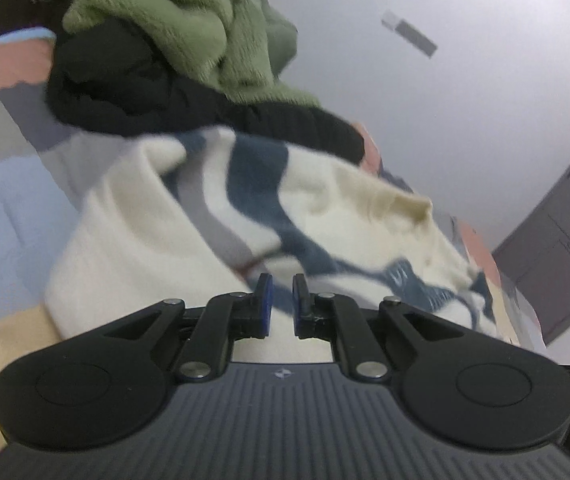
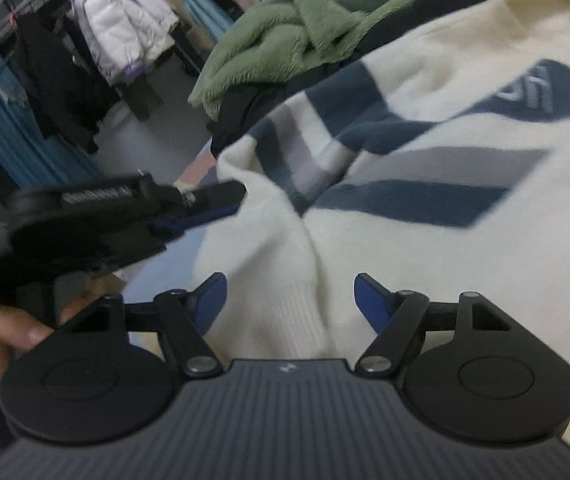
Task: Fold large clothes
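Observation:
A cream sweater (image 1: 133, 248) with navy and grey stripes lies spread on the bed; it also fills the right wrist view (image 2: 425, 272). My left gripper (image 1: 281, 300) hovers over its lower part with a narrow gap between its blue pads, and nothing shows between them. It appears from the side in the right wrist view (image 2: 205, 208), at the sweater's left edge. My right gripper (image 2: 291, 296) is open wide over a ribbed cream sleeve or hem fold (image 2: 305, 312), holding nothing.
A green fleece garment (image 1: 189, 28) lies on a black garment (image 1: 133, 96) beyond the sweater. A pastel patchwork bed cover (image 1: 1, 200) lies beneath. A clothes rack with hanging jackets (image 2: 117, 28) stands at the left; a grey door (image 1: 557, 248) is at the right.

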The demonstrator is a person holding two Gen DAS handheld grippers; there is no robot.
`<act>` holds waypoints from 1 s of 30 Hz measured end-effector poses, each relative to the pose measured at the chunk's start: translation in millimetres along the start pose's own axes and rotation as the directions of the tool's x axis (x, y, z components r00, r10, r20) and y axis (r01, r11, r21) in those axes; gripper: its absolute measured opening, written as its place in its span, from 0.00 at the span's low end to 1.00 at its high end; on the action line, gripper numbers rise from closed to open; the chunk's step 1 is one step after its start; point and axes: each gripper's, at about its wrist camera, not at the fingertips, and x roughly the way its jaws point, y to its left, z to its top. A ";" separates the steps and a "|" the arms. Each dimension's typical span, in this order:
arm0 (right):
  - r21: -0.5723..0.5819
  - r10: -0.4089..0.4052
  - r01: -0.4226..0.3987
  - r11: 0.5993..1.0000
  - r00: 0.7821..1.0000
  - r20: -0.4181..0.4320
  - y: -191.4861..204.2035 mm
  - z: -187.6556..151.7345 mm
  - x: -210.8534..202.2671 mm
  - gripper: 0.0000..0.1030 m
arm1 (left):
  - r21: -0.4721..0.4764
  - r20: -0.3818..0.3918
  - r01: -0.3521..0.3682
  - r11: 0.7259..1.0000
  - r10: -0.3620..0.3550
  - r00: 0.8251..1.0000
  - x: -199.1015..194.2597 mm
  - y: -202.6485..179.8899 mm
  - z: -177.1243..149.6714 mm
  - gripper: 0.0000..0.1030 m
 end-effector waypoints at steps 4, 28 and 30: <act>-0.038 -0.031 0.028 0.999 0.997 -0.077 6.6 0.2 33.9 0.53 | -0.029 0.027 0.050 0.998 -0.049 0.998 5.1 15.1 8.4 0.10; 0.039 -0.572 0.582 0.812 0.782 0.248 -77.0 61.1 -189.6 0.08 | -0.047 -0.026 0.132 0.990 -0.133 0.991 -3.1 -4.3 -12.0 0.10; 0.092 -0.639 0.635 0.767 0.743 0.201 -105.3 45.7 -192.7 0.08 | -0.020 -0.058 0.119 0.993 -0.120 0.991 2.4 -11.1 -19.4 0.10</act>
